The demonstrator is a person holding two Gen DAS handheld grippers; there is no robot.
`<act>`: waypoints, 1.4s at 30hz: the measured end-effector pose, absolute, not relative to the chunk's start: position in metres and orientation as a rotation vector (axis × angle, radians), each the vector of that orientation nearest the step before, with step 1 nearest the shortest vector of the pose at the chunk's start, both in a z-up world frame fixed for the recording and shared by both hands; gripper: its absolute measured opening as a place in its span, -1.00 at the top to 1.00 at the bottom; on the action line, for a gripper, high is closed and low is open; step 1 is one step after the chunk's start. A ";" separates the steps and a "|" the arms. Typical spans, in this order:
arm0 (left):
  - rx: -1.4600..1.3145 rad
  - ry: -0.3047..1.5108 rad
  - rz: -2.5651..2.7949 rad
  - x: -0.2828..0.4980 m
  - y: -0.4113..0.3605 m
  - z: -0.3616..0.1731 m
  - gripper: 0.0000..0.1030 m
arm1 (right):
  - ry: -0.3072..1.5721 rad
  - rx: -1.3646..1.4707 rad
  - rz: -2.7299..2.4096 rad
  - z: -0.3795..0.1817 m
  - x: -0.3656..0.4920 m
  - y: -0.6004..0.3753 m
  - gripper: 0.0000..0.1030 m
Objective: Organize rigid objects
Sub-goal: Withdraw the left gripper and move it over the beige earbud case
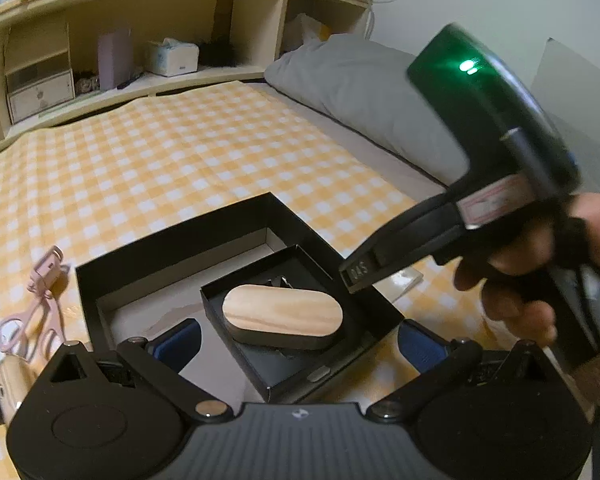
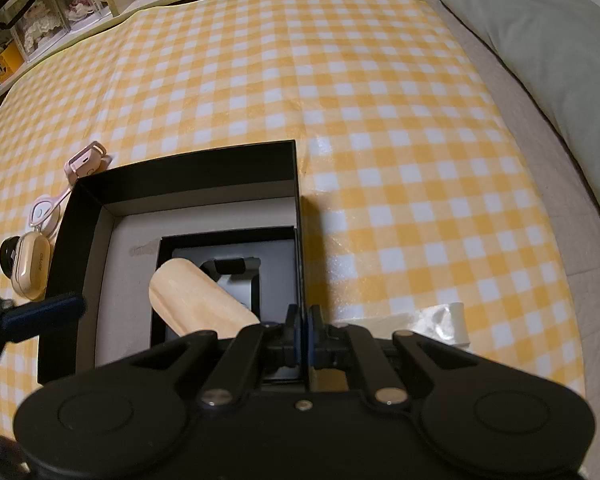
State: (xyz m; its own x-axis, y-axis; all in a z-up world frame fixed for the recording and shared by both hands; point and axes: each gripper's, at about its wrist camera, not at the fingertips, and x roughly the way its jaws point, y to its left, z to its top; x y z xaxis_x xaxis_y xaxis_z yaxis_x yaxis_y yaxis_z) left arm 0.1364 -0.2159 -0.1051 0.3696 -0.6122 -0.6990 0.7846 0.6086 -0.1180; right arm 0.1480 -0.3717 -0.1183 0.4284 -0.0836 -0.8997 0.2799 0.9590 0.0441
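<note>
A large black open box [image 1: 172, 236] [image 2: 180, 168] lies on the yellow checked cloth. Inside it sits a smaller black box [image 1: 384, 320] [image 2: 276, 252] that holds a wooden oval object [image 1: 282, 314] [image 2: 196, 300]. My left gripper [image 1: 300, 344] is open, with its blue fingers [image 1: 178, 342] on either side of the smaller box. My right gripper [image 2: 305, 322] is shut on the right wall of the small box, where it meets the large box's wall; in the left wrist view [image 1: 360, 276] it comes in from the right.
A pink eyelash curler [image 1: 36, 304] [image 2: 60, 196] and a small wooden case [image 2: 30, 266] [image 1: 10, 376] lie left of the box. A clear plastic wrapper [image 2: 440, 322] lies to the right. A grey pillow [image 1: 364, 84] [image 2: 540, 48] and wooden shelves [image 1: 140, 40] stand beyond.
</note>
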 end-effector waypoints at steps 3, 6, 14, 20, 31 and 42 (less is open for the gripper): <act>0.274 0.770 -0.904 0.130 -0.209 -0.096 -1.00 | 1.106 0.202 -0.230 -0.118 0.149 -0.372 0.93; 0.294 0.761 -0.905 0.125 -0.201 -0.085 -1.00 | 1.107 0.202 -0.229 -0.118 0.148 -0.372 0.93; 0.242 0.726 -0.869 0.122 -0.169 -0.051 -1.00 | 1.107 0.201 -0.229 -0.118 0.149 -0.373 0.93; 0.174 0.702 -0.786 0.134 -0.140 -0.029 -1.00 | 1.107 0.202 -0.229 -0.118 0.149 -0.373 0.93; 0.050 0.658 -0.524 0.178 -0.072 -0.004 -1.00 | 1.113 0.200 -0.230 -0.121 0.146 -0.370 0.92; -0.135 0.898 -0.287 0.229 -0.021 -0.035 -0.89 | 1.114 0.200 -0.229 -0.120 0.148 -0.371 0.92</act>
